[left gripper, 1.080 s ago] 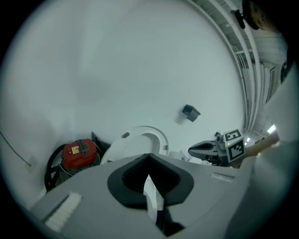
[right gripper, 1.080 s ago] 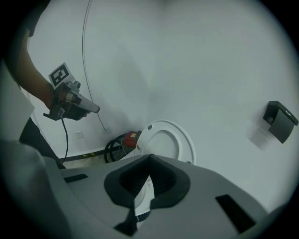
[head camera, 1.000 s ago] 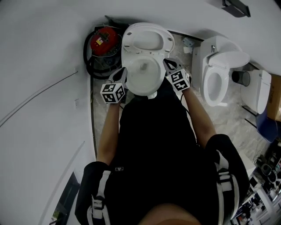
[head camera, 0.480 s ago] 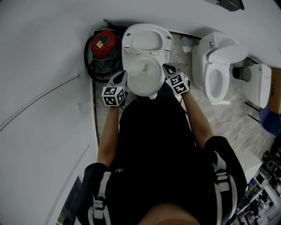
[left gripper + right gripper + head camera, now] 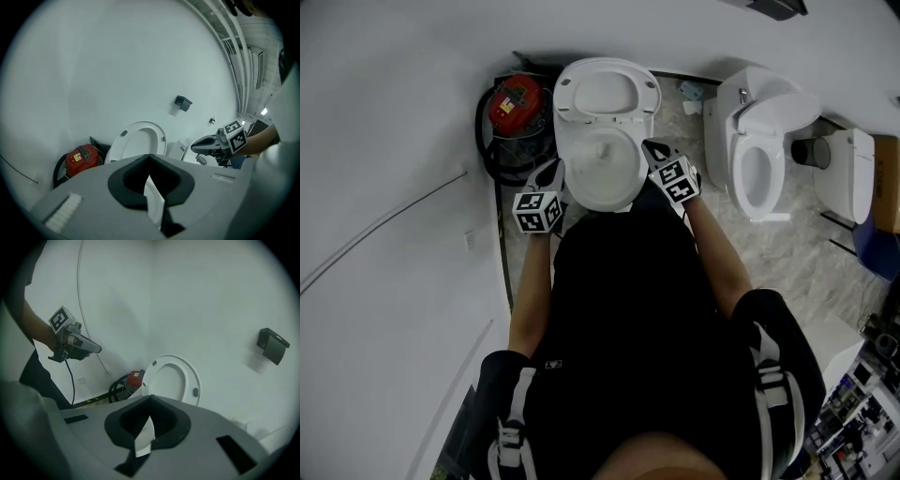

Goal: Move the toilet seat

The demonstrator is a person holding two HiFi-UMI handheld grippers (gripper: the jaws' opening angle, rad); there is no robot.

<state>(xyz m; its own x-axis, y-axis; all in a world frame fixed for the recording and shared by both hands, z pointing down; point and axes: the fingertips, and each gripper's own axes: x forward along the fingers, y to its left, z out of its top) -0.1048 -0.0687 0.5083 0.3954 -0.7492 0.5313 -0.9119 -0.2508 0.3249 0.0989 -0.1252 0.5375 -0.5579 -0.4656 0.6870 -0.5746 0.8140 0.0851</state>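
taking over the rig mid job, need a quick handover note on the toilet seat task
Left gripper: shut, empty, by the left rim of the bowl.
Right gripper: shut, empty, by the bowl's right rim.
Toilet seat: raised, leaning back toward the wall; neither gripper is on it.
Done: the seat stands up.
Left: if it has to come down, that is not yet begun.
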